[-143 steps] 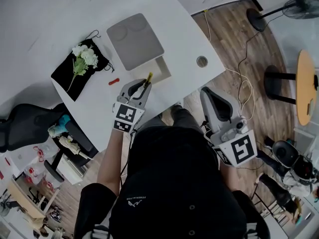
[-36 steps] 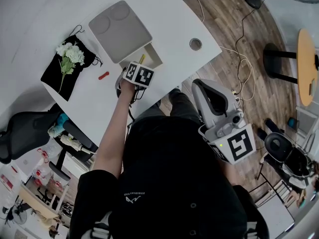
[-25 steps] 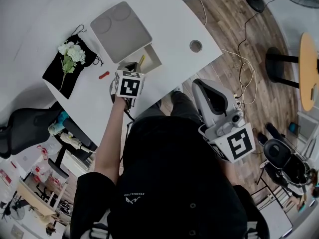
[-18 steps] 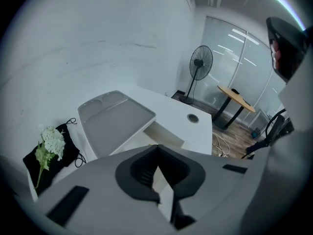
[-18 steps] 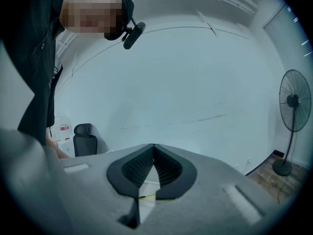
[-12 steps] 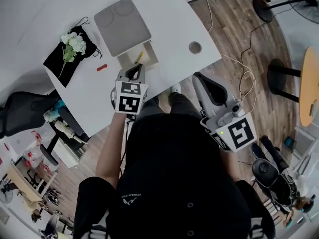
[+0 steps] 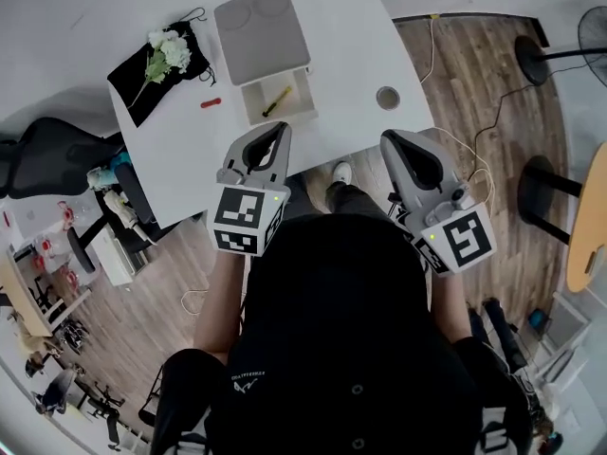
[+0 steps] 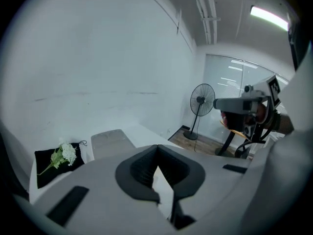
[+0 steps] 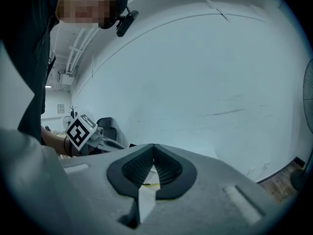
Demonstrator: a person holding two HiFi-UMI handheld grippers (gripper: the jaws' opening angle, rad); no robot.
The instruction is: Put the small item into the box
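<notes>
In the head view the left tool (image 7: 279, 133) sits at frame centre, just below the open white box (image 7: 248, 104), with its tips pressed together on nothing; the left gripper view shows the same closed, empty tips. The right tool (image 7: 395, 140), at centre right over the wooden floor (image 7: 474, 83), is likewise pressed together and empty. The small yellow item (image 7: 277, 100) lies inside the box on the tabletop (image 7: 332, 27), below the grey lid (image 7: 262, 34), apart from both tools
</notes>
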